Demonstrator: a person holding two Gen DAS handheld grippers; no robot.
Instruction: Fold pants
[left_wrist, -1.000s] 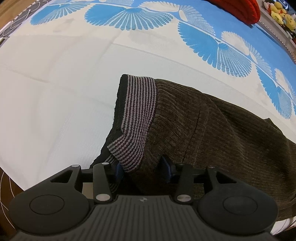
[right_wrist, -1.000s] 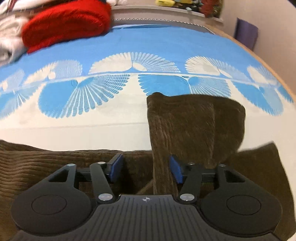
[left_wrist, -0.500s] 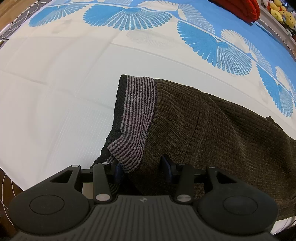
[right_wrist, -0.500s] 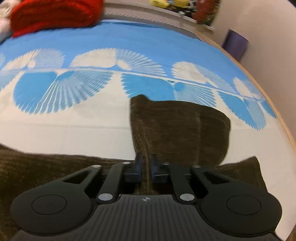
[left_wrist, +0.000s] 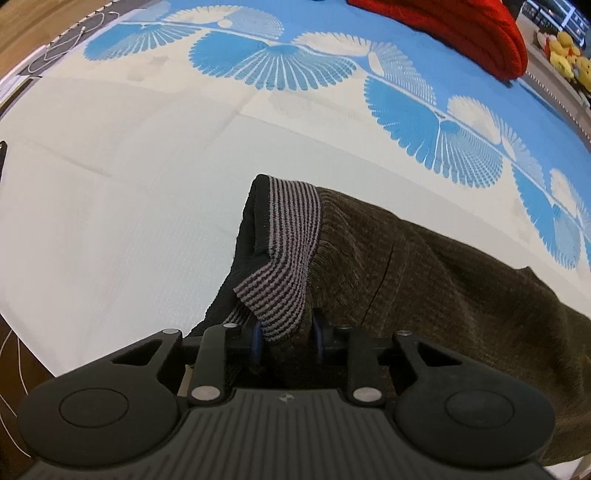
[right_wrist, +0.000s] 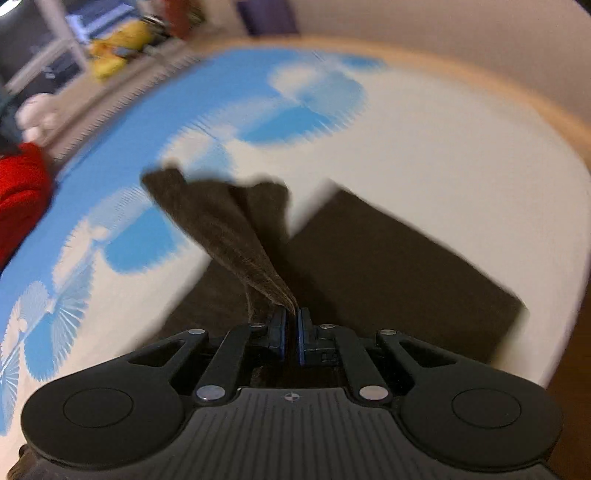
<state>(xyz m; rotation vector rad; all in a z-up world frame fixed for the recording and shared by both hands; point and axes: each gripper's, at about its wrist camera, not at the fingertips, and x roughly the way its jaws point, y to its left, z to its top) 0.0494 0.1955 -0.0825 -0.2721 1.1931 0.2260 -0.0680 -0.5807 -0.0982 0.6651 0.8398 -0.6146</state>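
Observation:
Brown corduroy pants (left_wrist: 424, 280) lie on a white and blue bedspread (left_wrist: 129, 184). Their striped grey waistband (left_wrist: 284, 251) is at the left end, its near corner folded up. My left gripper (left_wrist: 286, 334) has its jaws narrowed around that waistband corner and the cloth below it. My right gripper (right_wrist: 291, 325) is shut on a pant leg (right_wrist: 229, 236) and holds it lifted and stretched above the other leg (right_wrist: 388, 266), which lies flat on the bed. The right wrist view is blurred by motion.
A red knitted garment (left_wrist: 454, 33) lies at the far side of the bed, also in the right wrist view (right_wrist: 18, 199). Yellow plush toys (left_wrist: 569, 55) sit on a shelf beyond. The bed's wooden edge (right_wrist: 535, 107) curves at the right. Cables (left_wrist: 70, 40) lie at far left.
My right gripper closed on the pant leg, then lifted it and swung quickly, turning the view. My left gripper's jaws narrowed on the waistband corner and moved little.

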